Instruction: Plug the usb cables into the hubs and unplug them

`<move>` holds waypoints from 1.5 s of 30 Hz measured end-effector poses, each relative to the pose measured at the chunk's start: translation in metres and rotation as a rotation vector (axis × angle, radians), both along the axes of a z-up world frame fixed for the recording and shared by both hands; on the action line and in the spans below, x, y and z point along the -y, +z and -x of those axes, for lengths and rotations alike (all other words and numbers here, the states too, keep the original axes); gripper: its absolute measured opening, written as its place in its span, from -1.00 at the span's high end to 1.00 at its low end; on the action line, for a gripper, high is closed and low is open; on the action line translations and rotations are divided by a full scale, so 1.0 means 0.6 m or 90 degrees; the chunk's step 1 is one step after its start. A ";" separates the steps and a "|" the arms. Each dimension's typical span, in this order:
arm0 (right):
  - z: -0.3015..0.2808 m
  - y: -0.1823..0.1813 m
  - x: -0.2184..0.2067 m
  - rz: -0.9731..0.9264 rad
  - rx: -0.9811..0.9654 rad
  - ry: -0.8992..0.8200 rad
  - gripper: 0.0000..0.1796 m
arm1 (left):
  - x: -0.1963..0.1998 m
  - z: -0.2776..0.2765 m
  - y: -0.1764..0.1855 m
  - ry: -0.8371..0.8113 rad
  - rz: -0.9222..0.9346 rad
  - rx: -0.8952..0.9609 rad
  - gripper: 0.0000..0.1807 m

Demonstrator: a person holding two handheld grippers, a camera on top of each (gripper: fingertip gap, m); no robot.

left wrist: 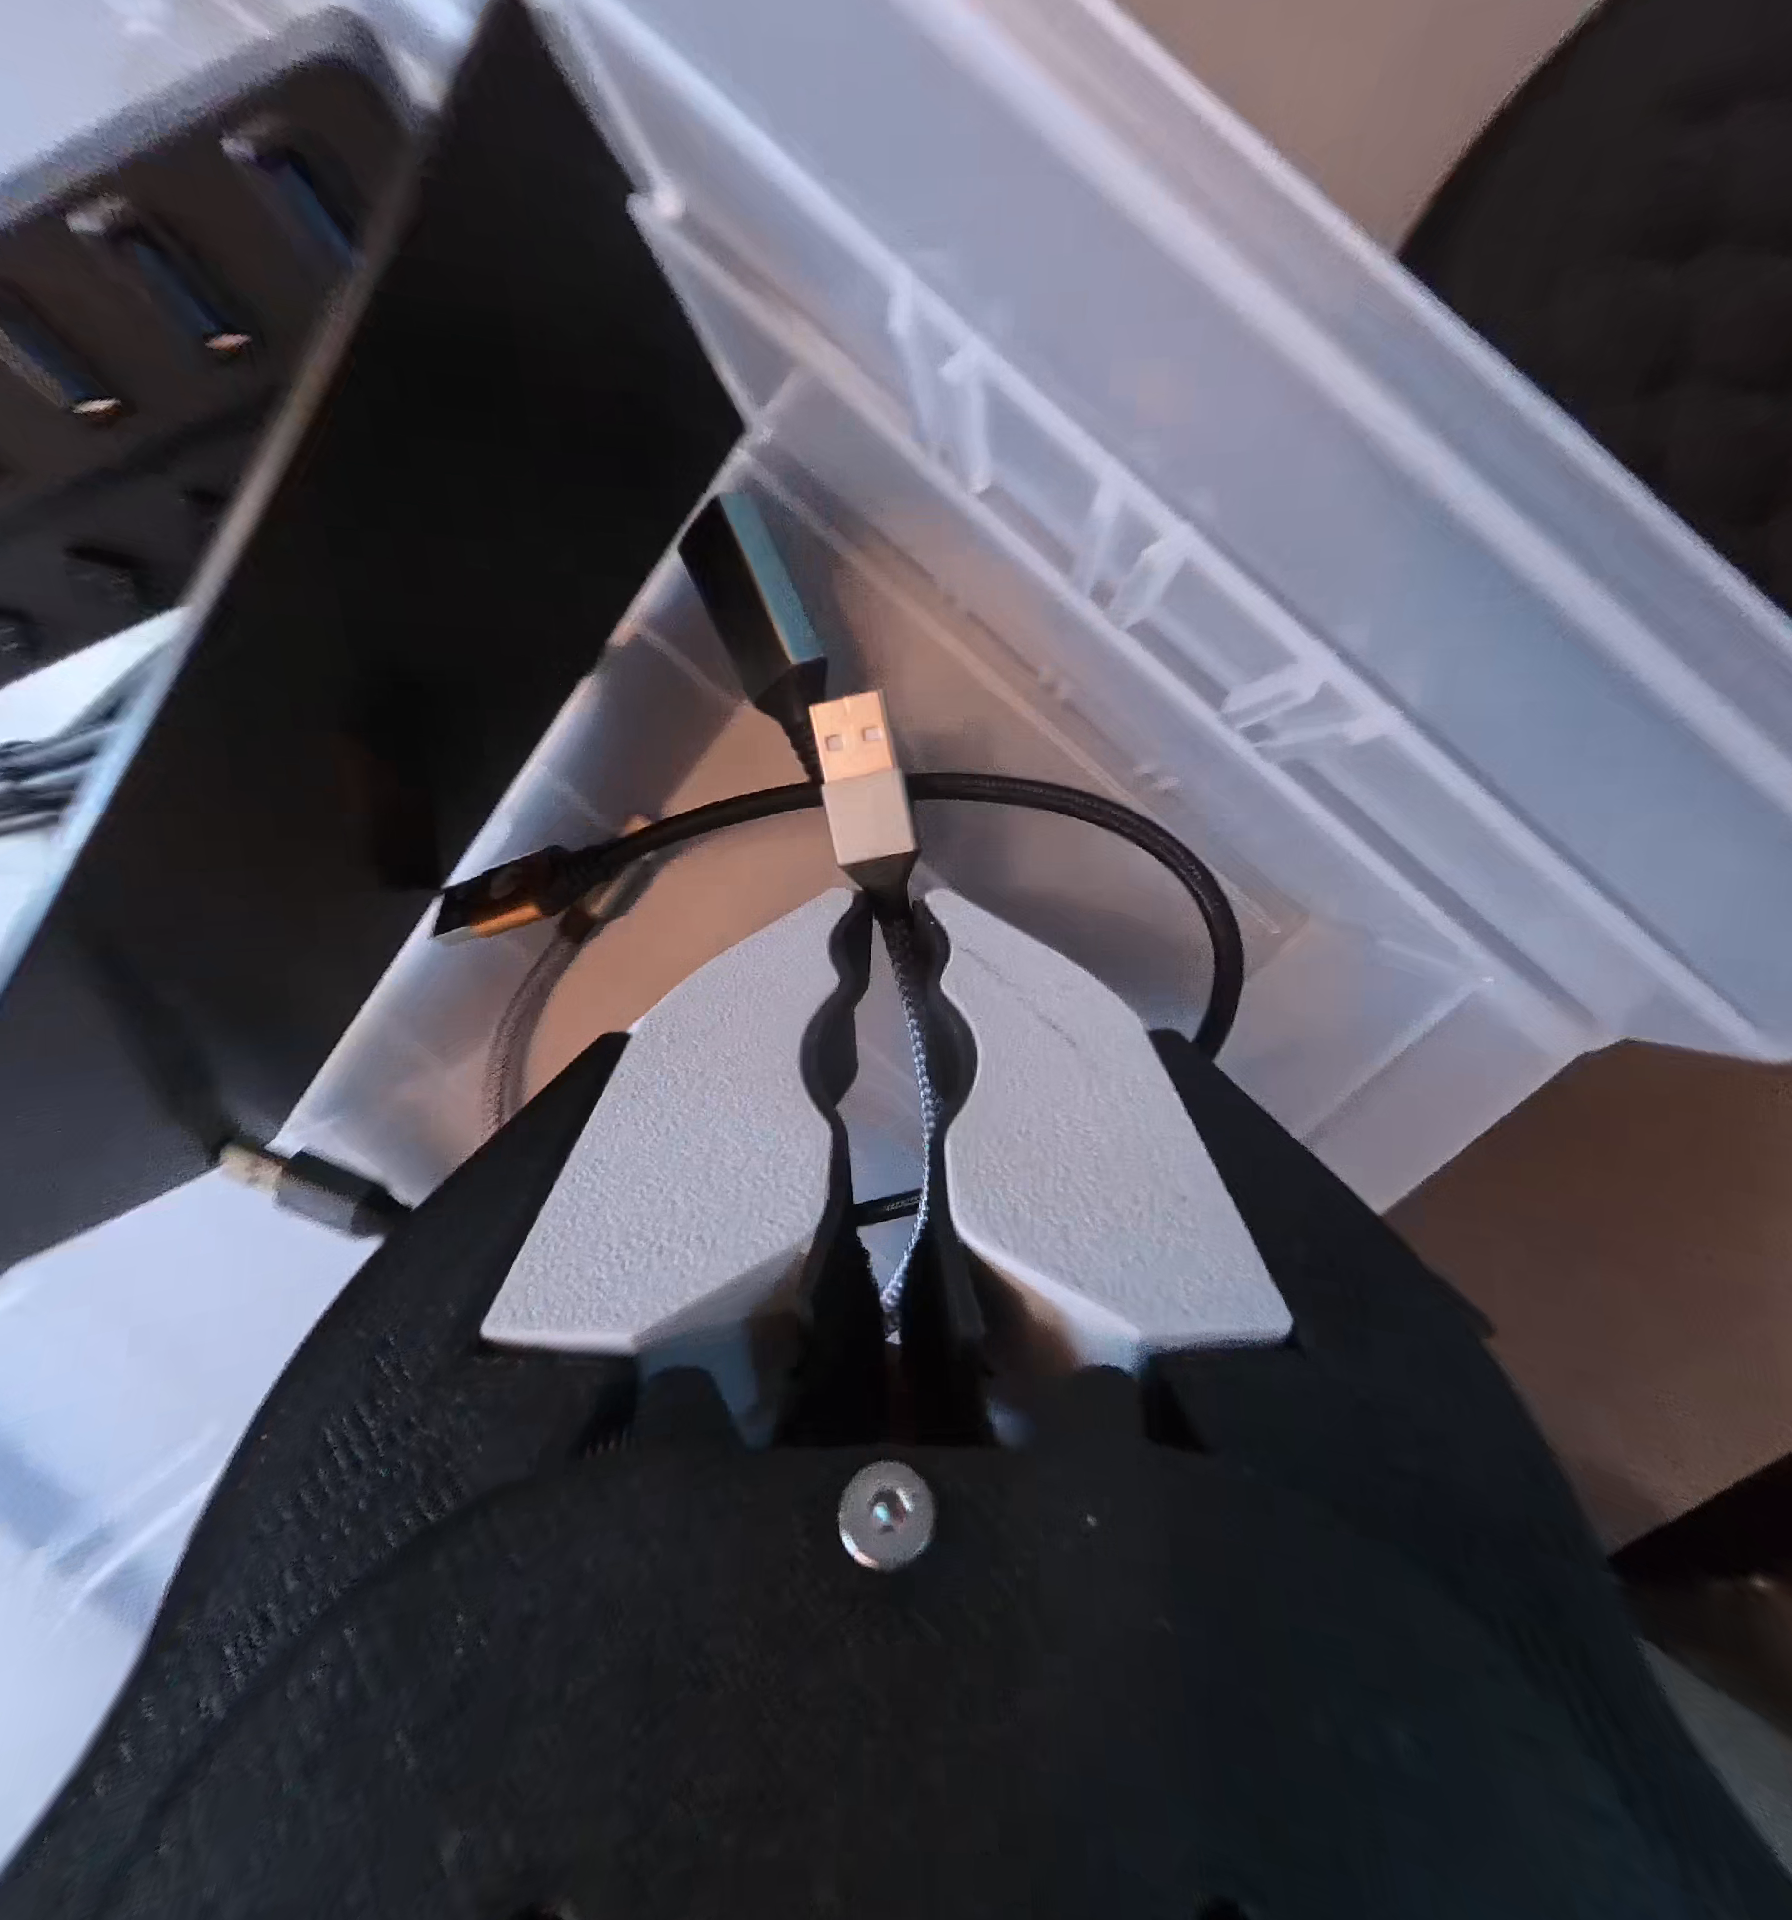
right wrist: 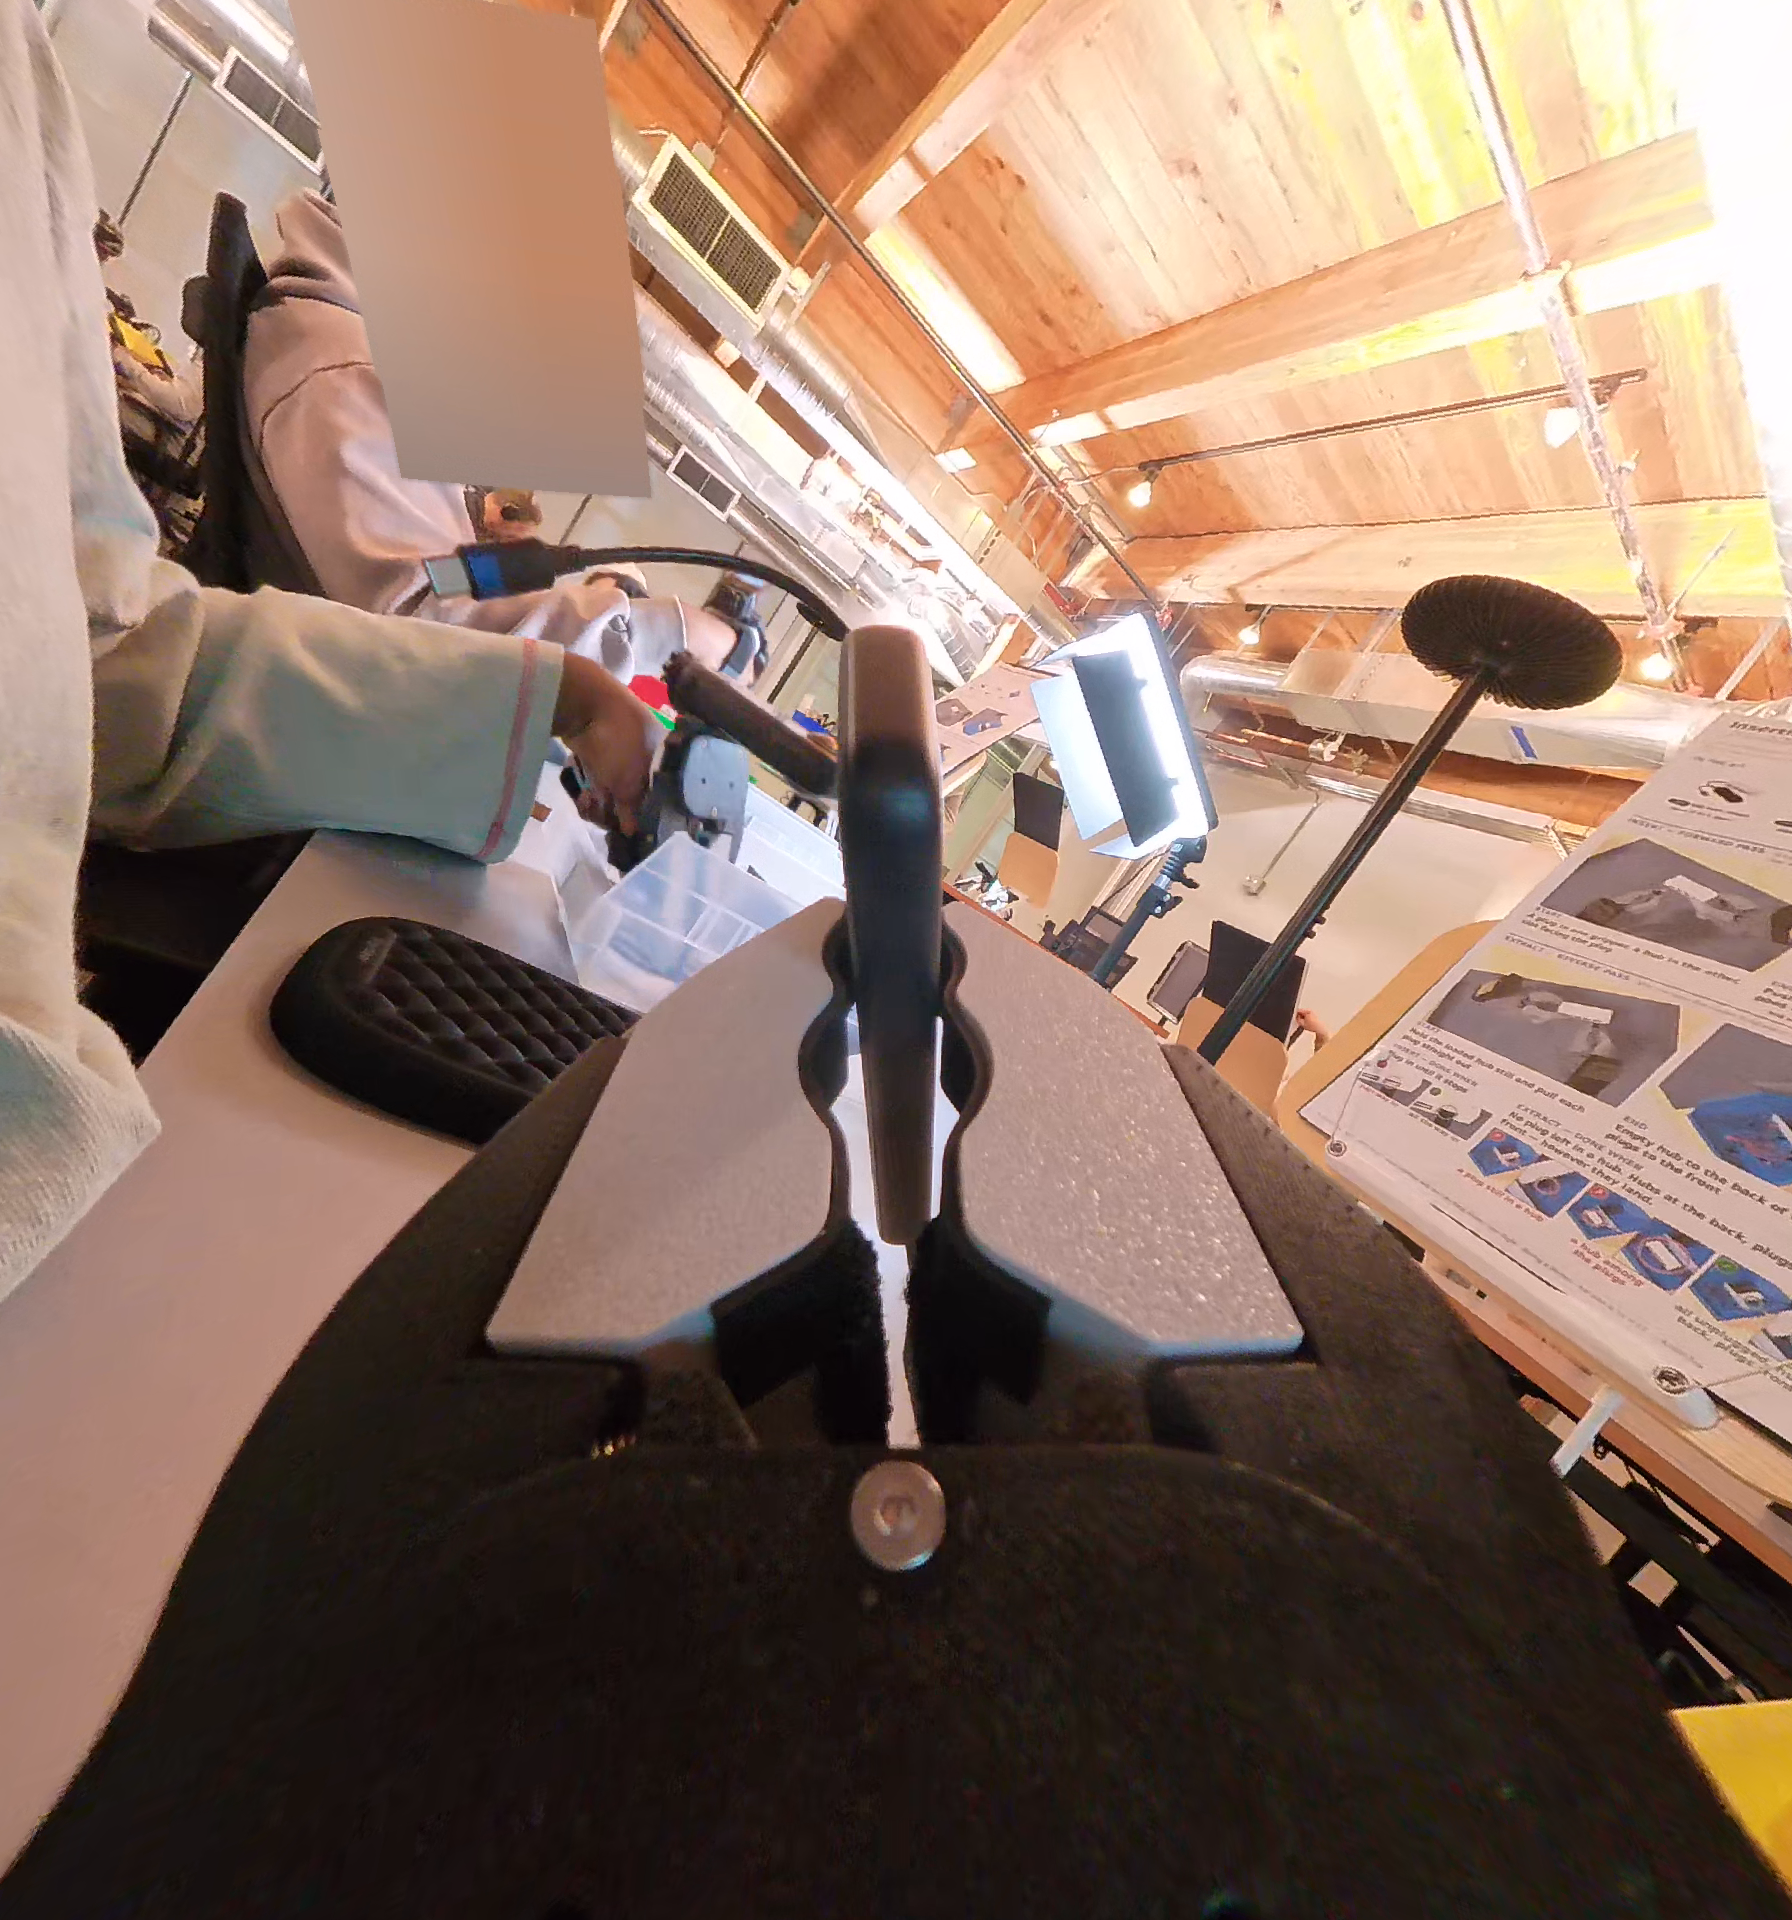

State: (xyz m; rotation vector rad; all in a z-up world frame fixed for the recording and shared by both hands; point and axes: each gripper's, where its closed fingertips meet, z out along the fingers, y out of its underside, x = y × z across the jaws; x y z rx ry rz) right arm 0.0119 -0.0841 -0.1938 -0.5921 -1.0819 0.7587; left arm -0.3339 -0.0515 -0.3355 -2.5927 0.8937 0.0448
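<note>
My left gripper (left wrist: pixel 887 904) is shut on a grey braided USB cable (left wrist: pixel 913 1049). Its silver plug (left wrist: pixel 861 779) sticks out just past the fingertips. A black hub (left wrist: pixel 144 312) with several ports fills the upper left of the left wrist view, blurred and apart from the plug. My right gripper (right wrist: pixel 887 914) is shut on this black hub (right wrist: pixel 887 831), seen edge-on and upright. The hub's own cable arcs up and left to a blue-tipped plug (right wrist: pixel 487 571). The left gripper (right wrist: pixel 705 821) shows farther off in the right wrist view, held in a hand over the bin.
A clear plastic bin (left wrist: pixel 1131 499) lies behind the plug, holding a black braided cable (left wrist: pixel 1079 821) and loose plugs (left wrist: pixel 746 592). A black wrist rest (right wrist: pixel 435 1018) lies on the white table (right wrist: pixel 196 1247). An instruction sheet (right wrist: pixel 1650 1039), a light panel (right wrist: pixel 1131 727) and a black stand (right wrist: pixel 1391 831) are to the right.
</note>
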 end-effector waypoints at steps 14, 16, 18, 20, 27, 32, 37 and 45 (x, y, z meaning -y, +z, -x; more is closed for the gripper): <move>0.000 0.000 -0.002 0.005 -0.004 -0.001 0.86 | -0.004 0.036 0.136 0.114 -0.298 0.238 0.93; 0.000 0.000 -0.002 0.004 -0.003 -0.001 0.86 | -0.002 0.026 0.152 0.098 -0.319 0.294 0.93; 0.000 0.001 -0.002 0.005 -0.004 -0.001 0.86 | 0.000 0.027 0.161 0.093 -0.341 0.300 0.93; 0.000 0.000 -0.003 0.006 -0.003 -0.002 0.86 | 0.002 0.025 0.174 0.085 -0.371 0.309 0.93; -0.002 0.001 -0.004 0.008 -0.009 -0.002 0.86 | 0.015 0.029 0.316 0.045 -0.682 0.367 0.94; -0.002 0.003 -0.005 0.010 -0.012 -0.003 0.86 | 0.045 0.036 0.406 0.047 -0.816 0.434 0.94; -0.004 0.004 -0.006 0.012 -0.016 -0.004 0.86 | 0.069 0.005 0.444 0.006 -0.854 0.468 0.94; -0.006 0.006 -0.006 0.015 -0.021 -0.006 0.86 | 0.100 -0.053 0.495 -0.056 -0.894 0.417 0.94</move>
